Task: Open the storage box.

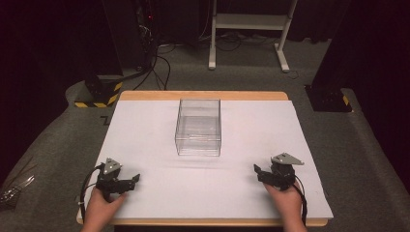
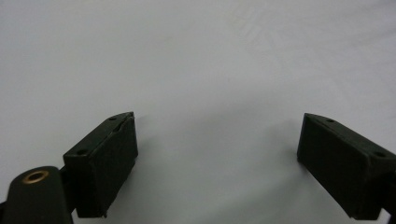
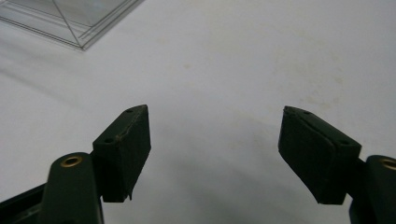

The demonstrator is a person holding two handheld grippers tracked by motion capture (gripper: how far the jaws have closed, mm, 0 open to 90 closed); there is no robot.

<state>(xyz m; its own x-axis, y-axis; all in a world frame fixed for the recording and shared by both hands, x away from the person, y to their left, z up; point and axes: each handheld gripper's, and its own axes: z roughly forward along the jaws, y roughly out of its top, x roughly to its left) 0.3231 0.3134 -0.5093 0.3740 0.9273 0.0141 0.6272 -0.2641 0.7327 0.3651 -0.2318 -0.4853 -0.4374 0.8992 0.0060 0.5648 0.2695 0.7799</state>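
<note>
A clear plastic box (image 1: 198, 126) stands empty in the middle of the white table sheet (image 1: 145, 130). My left gripper (image 1: 133, 180) rests near the front left of the sheet, held by a hand, jaws pointing right. In the left gripper view the left gripper (image 2: 217, 149) is open over bare white surface with nothing between its jaws. My right gripper (image 1: 258, 172) sits near the front right, jaws pointing left. In the right gripper view the right gripper (image 3: 215, 140) is open and empty, and a corner of the clear box (image 3: 74, 18) shows at the top left.
The white sheet lies on a wooden tabletop (image 1: 203, 95). Beyond the table are a white stand's legs (image 1: 246, 29), black cables (image 1: 159, 63) on the grey floor, and dark posts with yellow-black striped bases (image 1: 99, 94).
</note>
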